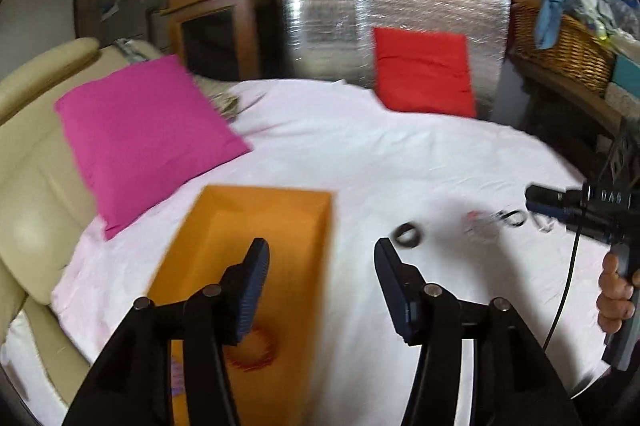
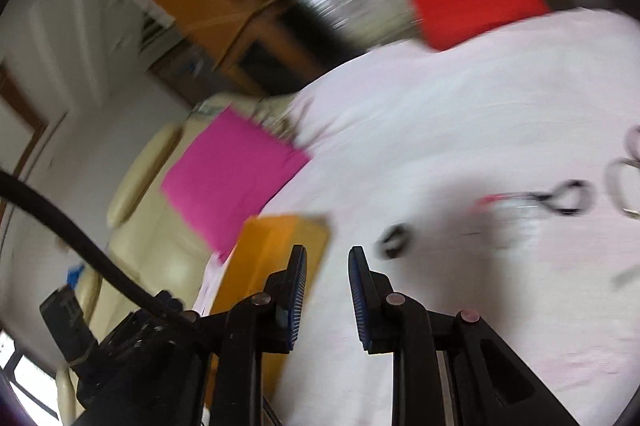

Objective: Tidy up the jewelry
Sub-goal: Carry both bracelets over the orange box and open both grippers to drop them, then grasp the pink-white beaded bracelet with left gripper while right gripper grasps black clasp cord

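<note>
Nearest in the left wrist view, the left gripper point(image 1: 322, 258) hangs with its jaws wide apart and nothing between them, over the near end of the orange tray point(image 1: 280, 201), where a red beaded bracelet point(image 1: 252, 352) already lies. Just beyond the right-hand finger sits a dark ring point(image 1: 409, 236) on the white sheet point(image 1: 360, 153), small, light and stiff by the look of it; it would likely skid on cloth, so a pinch across its band seems best. The right gripper point(image 2: 328, 258) also stands empty, jaws parted, with that ring just ahead and to its right. Further right lie blurred loops, a black cord loop point(image 2: 568, 199) and a clear ring point(image 2: 618, 181), thin and probably limp. The tray's raised rim needs clearing; open sheet lies between, and the pink cushion point(image 1: 144, 137) and red cushion point(image 1: 424, 69) stand well apart
</note>
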Demonstrator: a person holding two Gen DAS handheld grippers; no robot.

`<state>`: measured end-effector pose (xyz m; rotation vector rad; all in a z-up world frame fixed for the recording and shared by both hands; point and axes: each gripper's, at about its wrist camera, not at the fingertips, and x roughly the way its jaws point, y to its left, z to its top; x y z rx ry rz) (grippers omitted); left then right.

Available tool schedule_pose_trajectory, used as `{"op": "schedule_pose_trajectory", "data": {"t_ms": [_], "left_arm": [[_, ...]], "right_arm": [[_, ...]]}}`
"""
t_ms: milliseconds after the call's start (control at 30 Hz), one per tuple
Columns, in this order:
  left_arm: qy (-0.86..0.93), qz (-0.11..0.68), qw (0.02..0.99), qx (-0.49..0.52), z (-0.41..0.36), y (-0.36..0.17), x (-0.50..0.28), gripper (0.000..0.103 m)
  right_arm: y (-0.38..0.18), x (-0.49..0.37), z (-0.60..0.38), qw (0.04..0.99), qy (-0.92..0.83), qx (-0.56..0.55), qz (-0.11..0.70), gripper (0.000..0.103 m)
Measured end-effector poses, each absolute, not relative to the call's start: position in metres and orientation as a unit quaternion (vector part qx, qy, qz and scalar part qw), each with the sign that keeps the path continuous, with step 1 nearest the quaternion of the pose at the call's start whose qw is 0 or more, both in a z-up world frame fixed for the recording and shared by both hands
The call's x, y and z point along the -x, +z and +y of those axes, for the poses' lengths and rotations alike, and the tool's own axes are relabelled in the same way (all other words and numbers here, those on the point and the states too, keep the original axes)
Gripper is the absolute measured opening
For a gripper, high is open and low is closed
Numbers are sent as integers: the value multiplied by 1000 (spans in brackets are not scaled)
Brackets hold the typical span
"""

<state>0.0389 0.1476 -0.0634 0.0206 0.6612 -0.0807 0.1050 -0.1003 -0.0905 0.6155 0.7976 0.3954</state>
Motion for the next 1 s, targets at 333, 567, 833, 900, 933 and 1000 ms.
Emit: {"op": "schedule_pose_trajectory", "data": {"t_ms": [333,567,833,900,933,1000], "left_arm": [[-102,385,917,-11,34,-113,-113,60],[-139,420,897,17,-5,-145,-159,37],[-192,444,875,5,-23,-173,-175,36],[-203,444,873,13,-19,-173,-178,36],[-212,445,870,21,-18,-174,-180,36],[-235,449,861,36,-19,-177,-185,36]], "right_arm": [[-147,-119,-216,831,91,-363,411,26],[-181,-137,-250,803,78,-421,415,52],[-203,-170,-245,808,43,-406,425,49],[-203,-177,-242,815,38,-395,423,36],[-205,-181,-239,817,37,-384,429,27],[-208,-185,-233,817,32,-360,449,7]]}}
